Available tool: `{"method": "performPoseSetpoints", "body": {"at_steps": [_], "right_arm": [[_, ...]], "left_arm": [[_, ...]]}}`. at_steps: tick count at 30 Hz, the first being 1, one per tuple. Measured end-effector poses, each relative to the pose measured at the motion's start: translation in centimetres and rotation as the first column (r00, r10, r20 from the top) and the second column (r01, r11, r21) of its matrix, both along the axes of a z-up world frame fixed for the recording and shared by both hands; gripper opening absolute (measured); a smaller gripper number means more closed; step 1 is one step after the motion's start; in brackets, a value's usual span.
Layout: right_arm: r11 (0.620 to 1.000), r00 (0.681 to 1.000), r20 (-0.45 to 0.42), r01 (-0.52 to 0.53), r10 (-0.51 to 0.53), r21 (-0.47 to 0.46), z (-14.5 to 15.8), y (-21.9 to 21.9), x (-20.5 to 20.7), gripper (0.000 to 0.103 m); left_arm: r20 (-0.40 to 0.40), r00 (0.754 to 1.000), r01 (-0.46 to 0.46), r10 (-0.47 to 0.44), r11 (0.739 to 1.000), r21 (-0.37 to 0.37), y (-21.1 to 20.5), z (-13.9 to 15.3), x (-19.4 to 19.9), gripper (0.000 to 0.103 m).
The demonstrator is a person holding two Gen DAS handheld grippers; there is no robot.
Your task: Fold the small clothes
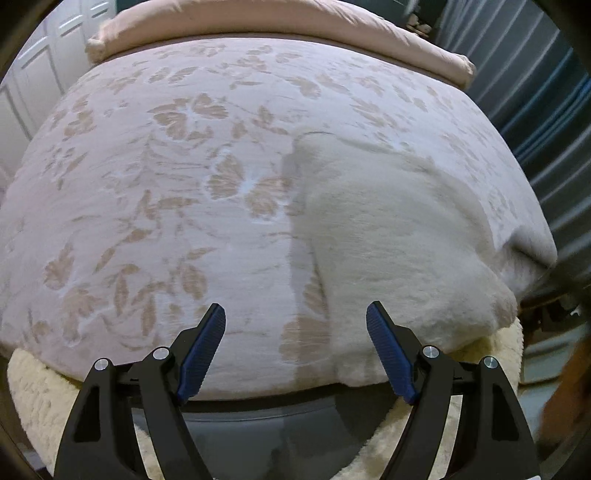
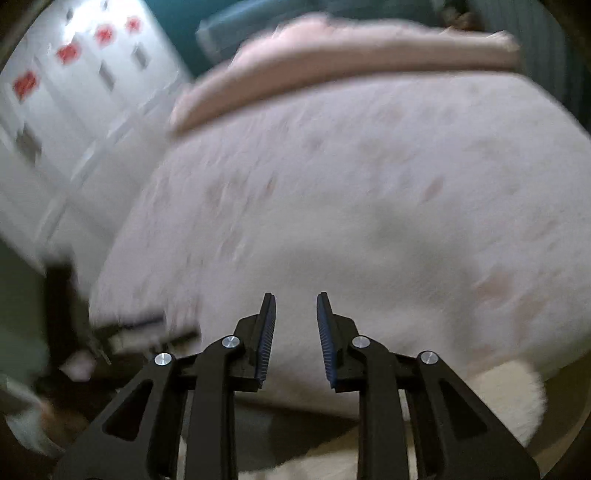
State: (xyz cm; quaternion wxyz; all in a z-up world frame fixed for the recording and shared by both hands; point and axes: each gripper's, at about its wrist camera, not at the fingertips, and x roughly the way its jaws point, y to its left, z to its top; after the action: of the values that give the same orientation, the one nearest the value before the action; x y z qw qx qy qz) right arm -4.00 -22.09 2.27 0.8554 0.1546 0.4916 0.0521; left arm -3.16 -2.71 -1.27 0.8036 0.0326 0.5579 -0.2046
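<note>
Cream fleece is what you have in front of you: a small folded garment (image 1: 399, 236) lies on the bed, on the pale pink bedspread (image 1: 155, 177) with its tan leaf-and-flower pattern, toward the right side of the left wrist view and reaching the near right corner of the bed. Your left gripper (image 1: 295, 314) hangs over the near edge of the bed with its jaws spread wide and nothing between them; its right-hand blue pad (image 1: 388, 350) shows against the garment's near edge, though you cannot tell whether it touches. A rolled pinkish blanket (image 1: 280, 26) lies across the far end of the bed, and white panelled cabinet doors (image 1: 40, 70) stand at the left. Your right gripper (image 2: 295, 306) is over the bedspread too, jaws a little apart and empty; that view is heavily blurred, so the garment cannot be picked out there.
</note>
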Motion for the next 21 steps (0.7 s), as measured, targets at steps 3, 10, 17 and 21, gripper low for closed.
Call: {"method": "performPoseSetpoints", "body": {"at_steps": [3, 10, 17, 21], "right_arm": [[0.994, 0.977, -0.201, -0.085, 0.07, -0.067, -7.9, 3.5, -0.2, 0.023], [0.998, 0.998, -0.049, 0.046, -0.049, -0.047, -0.9, -0.6, -1.0, 0.023], [0.972, 0.965, -0.189, 0.145, -0.18, -0.187, -6.4, -5.7, -2.2, 0.024], [0.964, 0.968, -0.076, 0.226, -0.238, -0.137, -2.7, -6.4, -3.3, 0.029]], "left_arm": [[-0.004, 1.0, -0.025, 0.025, 1.0, 0.005, 1.2, 0.0, 0.1, 0.076], [0.018, 0.999, -0.027, 0.027, 0.999, -0.024, 1.2, 0.7, 0.2, 0.076], [0.038, 0.994, 0.105, -0.103, 0.993, -0.056, -4.8, 1.0, -0.7, 0.076], [0.036, 0.985, 0.17, -0.171, 0.985, 0.021, -8.8, -0.5, -1.5, 0.076]]}}
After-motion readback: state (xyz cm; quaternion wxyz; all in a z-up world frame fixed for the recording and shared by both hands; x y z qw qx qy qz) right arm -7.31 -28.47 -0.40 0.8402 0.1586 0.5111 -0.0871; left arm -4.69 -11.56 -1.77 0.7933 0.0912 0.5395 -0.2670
